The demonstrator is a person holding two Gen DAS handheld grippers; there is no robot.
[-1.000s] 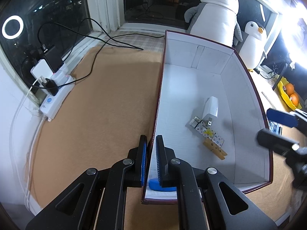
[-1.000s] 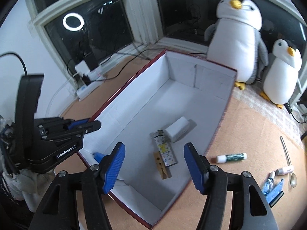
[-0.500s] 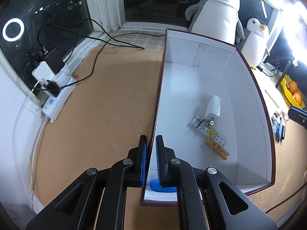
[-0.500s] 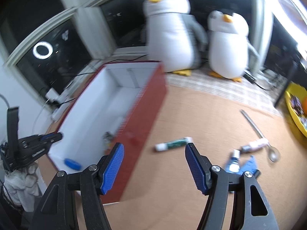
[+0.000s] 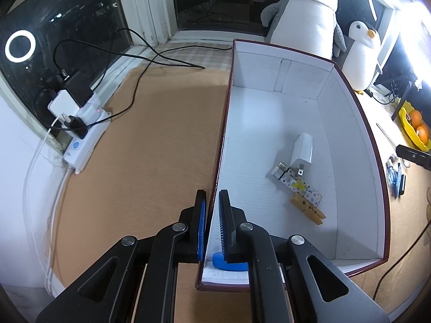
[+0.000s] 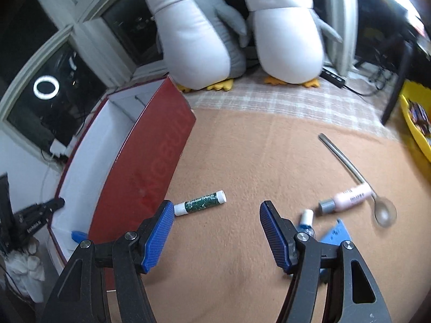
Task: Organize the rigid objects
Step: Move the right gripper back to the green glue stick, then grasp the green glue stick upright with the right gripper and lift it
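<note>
A red box with a white inside (image 5: 269, 113) stands on the tan mat and also shows in the right wrist view (image 6: 150, 161). It holds a white charger (image 5: 302, 151), a patterned lighter (image 5: 299, 185), a wooden clothespin (image 5: 308, 209) and a blue cap (image 5: 229, 262). My left gripper (image 5: 211, 215) is shut on the box's left wall near the front corner. My right gripper (image 6: 215, 226) is open and empty above the mat, right of the box. A green-labelled white stick (image 6: 200, 203) lies just ahead of its left finger. A pink tube (image 6: 344, 197), a spoon (image 6: 358, 177), a small bottle (image 6: 305, 219) and a blue card (image 6: 335, 232) lie to the right.
Two plush penguins (image 6: 204, 32) stand behind the box by the window. A power strip with plugs and cables (image 5: 80, 123) lies at the left edge of the mat. A yellow bowl with oranges (image 5: 414, 129) sits at the far right.
My right gripper has swung from above the box to the mat on its right, over the loose items. My left gripper has stayed clamped on the box wall.
</note>
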